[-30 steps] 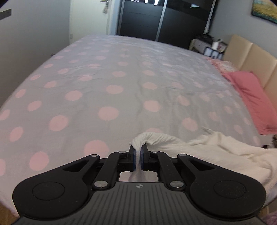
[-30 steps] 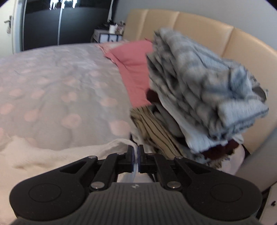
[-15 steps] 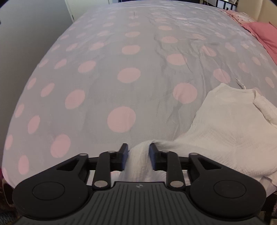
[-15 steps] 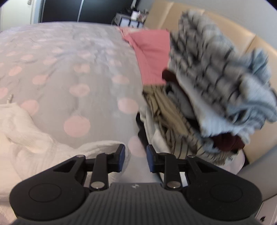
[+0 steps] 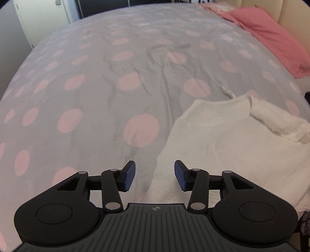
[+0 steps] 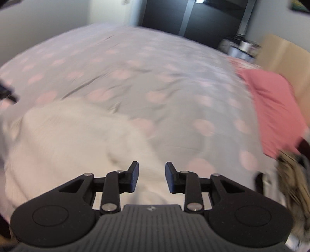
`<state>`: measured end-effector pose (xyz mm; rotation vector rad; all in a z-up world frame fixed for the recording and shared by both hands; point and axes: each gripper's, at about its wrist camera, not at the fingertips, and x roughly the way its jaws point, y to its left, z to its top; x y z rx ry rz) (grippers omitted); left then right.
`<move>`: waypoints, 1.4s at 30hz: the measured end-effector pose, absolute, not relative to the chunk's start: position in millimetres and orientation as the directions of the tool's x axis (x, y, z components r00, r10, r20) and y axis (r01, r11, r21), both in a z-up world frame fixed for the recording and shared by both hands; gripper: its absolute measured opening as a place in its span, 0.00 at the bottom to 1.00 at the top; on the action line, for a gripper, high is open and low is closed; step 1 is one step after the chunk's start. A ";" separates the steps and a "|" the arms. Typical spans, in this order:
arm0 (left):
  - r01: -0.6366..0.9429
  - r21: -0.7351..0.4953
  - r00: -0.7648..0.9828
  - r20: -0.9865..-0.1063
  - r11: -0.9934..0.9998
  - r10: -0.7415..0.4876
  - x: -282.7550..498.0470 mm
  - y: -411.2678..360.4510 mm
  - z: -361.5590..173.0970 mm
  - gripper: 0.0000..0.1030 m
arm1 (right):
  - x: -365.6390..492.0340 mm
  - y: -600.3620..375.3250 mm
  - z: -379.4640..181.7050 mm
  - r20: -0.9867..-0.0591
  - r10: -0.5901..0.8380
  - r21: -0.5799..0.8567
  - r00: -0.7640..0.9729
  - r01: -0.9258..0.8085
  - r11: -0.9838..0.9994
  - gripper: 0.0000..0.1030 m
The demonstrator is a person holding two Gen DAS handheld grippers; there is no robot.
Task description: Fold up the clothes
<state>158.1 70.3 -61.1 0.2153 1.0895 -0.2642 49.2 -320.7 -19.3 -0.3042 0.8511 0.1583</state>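
Note:
A white textured garment (image 5: 232, 139) lies spread on the grey bedspread with pink dots (image 5: 108, 81), at the near right of the left wrist view. My left gripper (image 5: 154, 175) is open and empty, just above the garment's near left edge. In the blurred right wrist view the same white garment (image 6: 64, 139) lies at the near left. My right gripper (image 6: 151, 177) is open and empty above its near right part.
A pink pillow (image 5: 271, 36) lies by the beige headboard (image 6: 286, 64). A heap of other clothes (image 6: 294, 184) shows at the right edge of the right wrist view. A dark wardrobe (image 6: 193, 17) stands past the bed.
Both grippers were shut on the white garment's edge a second ago; both have opened and let it go. The garment now lies flat on the bed, and the right view has swung left.

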 end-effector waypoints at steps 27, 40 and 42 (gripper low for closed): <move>0.334 0.060 0.368 -0.927 0.940 -0.072 156.0 47.9 -87.2 0.02 | 75.9 -454.3 -39.8 -0.792 -0.297 -0.176 0.534 0.267 0.948 0.03; 0.519 0.280 0.578 -0.811 0.808 -0.090 127.6 23.9 -74.4 0.27 | 43.6 -412.1 -26.1 -0.661 -0.234 -0.303 0.713 0.032 0.953 0.30; 0.543 0.314 0.588 -0.804 0.779 -0.086 129.4 17.8 -78.5 0.28 | 40.6 -397.5 -28.0 -0.651 -0.184 -0.331 0.737 -0.058 0.942 0.30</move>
